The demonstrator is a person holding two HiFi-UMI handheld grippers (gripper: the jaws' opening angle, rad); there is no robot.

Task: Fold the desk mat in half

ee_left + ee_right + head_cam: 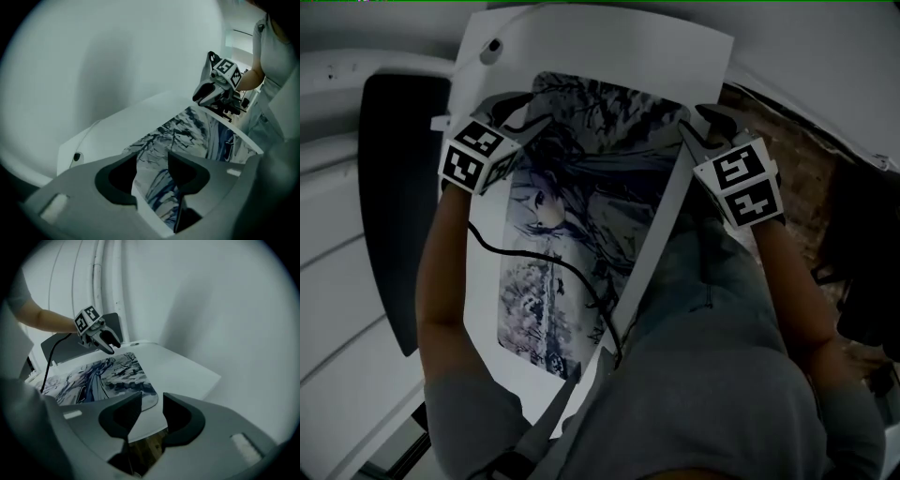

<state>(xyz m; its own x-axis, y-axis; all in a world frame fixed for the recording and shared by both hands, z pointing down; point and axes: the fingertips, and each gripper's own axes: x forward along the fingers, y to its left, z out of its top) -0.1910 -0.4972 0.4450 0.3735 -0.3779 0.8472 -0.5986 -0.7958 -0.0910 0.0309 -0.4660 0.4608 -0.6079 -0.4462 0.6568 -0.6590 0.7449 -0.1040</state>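
Head view shows the mat (581, 216) running lengthwise away from the person, with the left gripper (523, 111) and right gripper (701, 127) open-jawed at its far corners.

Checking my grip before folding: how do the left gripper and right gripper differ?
The left gripper has the printed desk mat between its fingers; the right gripper has the bare white tabletop, mat corner just beyond. The left gripper gapes wider than the right gripper. Both open, gripping nothing.
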